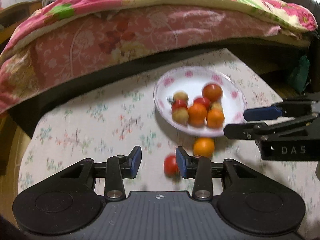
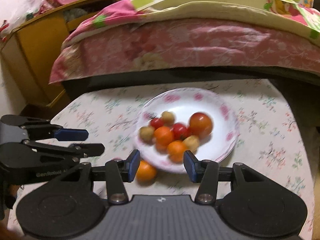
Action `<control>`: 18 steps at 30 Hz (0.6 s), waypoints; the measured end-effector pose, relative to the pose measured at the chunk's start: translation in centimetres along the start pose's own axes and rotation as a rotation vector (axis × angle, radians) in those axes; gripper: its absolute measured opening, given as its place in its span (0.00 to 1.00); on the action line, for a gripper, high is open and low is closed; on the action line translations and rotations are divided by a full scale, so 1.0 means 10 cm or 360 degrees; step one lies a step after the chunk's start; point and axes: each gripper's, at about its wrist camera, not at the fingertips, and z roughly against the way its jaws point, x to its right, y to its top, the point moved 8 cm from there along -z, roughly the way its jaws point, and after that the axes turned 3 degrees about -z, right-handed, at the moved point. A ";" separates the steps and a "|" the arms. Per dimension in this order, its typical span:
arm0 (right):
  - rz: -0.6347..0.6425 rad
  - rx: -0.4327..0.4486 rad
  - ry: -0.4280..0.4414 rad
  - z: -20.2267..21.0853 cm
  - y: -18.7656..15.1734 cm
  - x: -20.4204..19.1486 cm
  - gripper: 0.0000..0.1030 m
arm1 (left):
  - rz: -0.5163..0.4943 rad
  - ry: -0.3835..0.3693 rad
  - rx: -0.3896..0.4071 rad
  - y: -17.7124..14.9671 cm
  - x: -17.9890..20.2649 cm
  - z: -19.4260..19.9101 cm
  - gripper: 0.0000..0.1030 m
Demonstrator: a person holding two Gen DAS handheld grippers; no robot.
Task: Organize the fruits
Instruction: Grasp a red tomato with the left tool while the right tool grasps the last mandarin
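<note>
Fruits (image 1: 197, 108) blurred — tomato (image 1: 170, 164) partly behind fingers (image 1: 181, 163).

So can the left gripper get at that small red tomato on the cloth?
Probably yes: the small red tomato lies beside the open left gripper, by its right finger, nothing between. It must shift sideways to straddle it.

Cloth (image 1: 90, 120) left of the plate (image 1: 200, 78) lies clear; bed (image 1: 120, 36) blocks beyond.
</note>
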 end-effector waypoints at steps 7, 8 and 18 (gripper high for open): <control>0.0009 -0.0086 0.0024 -0.08 -0.30 -0.19 0.40 | 0.0003 -0.0028 -0.0060 -0.27 0.06 0.12 0.54; -0.0007 -0.0105 0.0032 -0.13 -0.33 -0.19 0.40 | 0.0000 -0.0035 -0.0050 -0.27 0.06 0.13 0.56; -0.0045 -0.0109 0.0016 -0.48 -0.40 -0.20 0.40 | -0.0084 -0.0106 -0.0105 -0.40 0.14 0.02 0.60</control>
